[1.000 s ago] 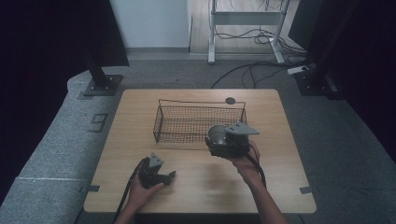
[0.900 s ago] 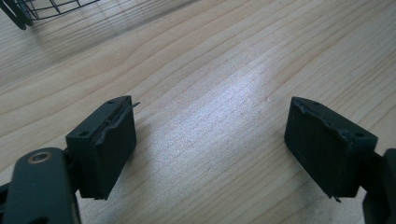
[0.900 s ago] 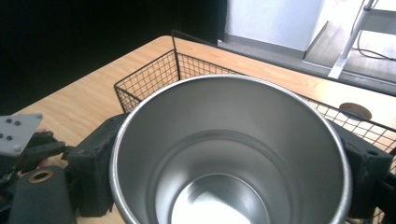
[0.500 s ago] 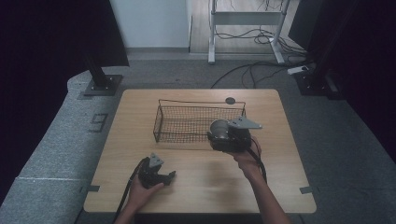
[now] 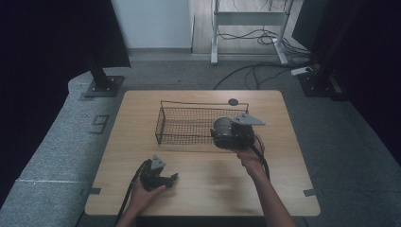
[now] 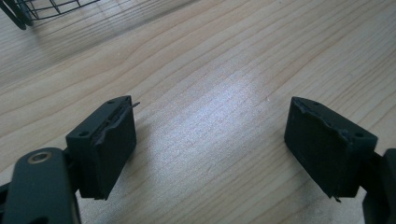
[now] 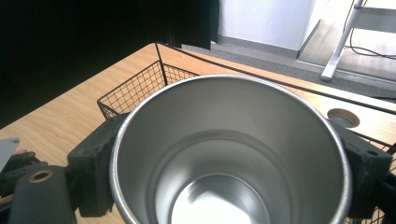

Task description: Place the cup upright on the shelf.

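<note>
A shiny steel cup [image 7: 210, 116] sits between the two jaws of my right gripper [image 7: 232, 149], its empty mouth facing the camera. From the high view the cup [image 5: 221, 126] and right gripper [image 5: 227, 135] hang at the right end of a black wire basket [image 5: 189, 103], over its front wall. The basket [image 7: 135, 91] looks empty. My left gripper [image 5: 169, 178] rests on the wooden table [image 5: 283, 189] near the front left. In the left gripper view this gripper [image 6: 210, 135] is open, with bare wood between its jaws.
A round hole [image 5: 233, 101] sits in the table just behind the basket. A basket corner [image 6: 28, 9] lies ahead of the left gripper. Beyond the table's far edge are floor cables [image 5: 255, 71], a metal stand and dark curtains.
My right gripper has carried the cup a little farther from the person, onto the basket's right end. The left gripper has stayed put.
</note>
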Tool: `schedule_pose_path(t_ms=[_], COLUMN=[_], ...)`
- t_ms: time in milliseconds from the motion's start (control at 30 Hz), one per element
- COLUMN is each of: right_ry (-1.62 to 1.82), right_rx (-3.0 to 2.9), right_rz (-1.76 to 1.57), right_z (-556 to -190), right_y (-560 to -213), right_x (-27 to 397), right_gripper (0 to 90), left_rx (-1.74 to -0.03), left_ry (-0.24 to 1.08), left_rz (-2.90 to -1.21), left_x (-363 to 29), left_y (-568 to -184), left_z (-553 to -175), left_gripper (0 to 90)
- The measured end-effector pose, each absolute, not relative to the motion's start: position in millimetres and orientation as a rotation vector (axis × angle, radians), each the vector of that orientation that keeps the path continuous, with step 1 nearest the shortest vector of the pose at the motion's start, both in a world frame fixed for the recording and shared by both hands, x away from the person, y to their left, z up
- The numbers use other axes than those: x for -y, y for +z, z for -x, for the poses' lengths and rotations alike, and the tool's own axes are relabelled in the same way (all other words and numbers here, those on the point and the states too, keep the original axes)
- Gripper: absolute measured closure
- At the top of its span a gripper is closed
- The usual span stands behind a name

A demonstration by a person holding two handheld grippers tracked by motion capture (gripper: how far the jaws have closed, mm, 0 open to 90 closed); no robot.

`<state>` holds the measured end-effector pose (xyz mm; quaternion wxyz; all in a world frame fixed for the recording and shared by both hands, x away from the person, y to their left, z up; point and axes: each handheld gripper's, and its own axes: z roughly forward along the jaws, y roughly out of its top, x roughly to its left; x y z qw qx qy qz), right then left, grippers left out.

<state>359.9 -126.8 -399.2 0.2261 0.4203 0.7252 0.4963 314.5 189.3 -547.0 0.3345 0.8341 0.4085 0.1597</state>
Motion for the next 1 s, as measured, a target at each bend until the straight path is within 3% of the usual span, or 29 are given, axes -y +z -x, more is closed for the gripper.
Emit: schedule_pose_path(t_ms=[1000], right_ry=[1.356], right_rx=[-1.983], right_rz=[-1.193], right_z=[-390.2], right_y=[-393.5], right_x=[133.2], right_gripper=[13.7], left_rx=[-1.062], left_ry=[0.416], left_rz=[-2.179], left_x=[-189.2], left_y=[-546.9], left_z=[-314.4], left_gripper=[16.9])
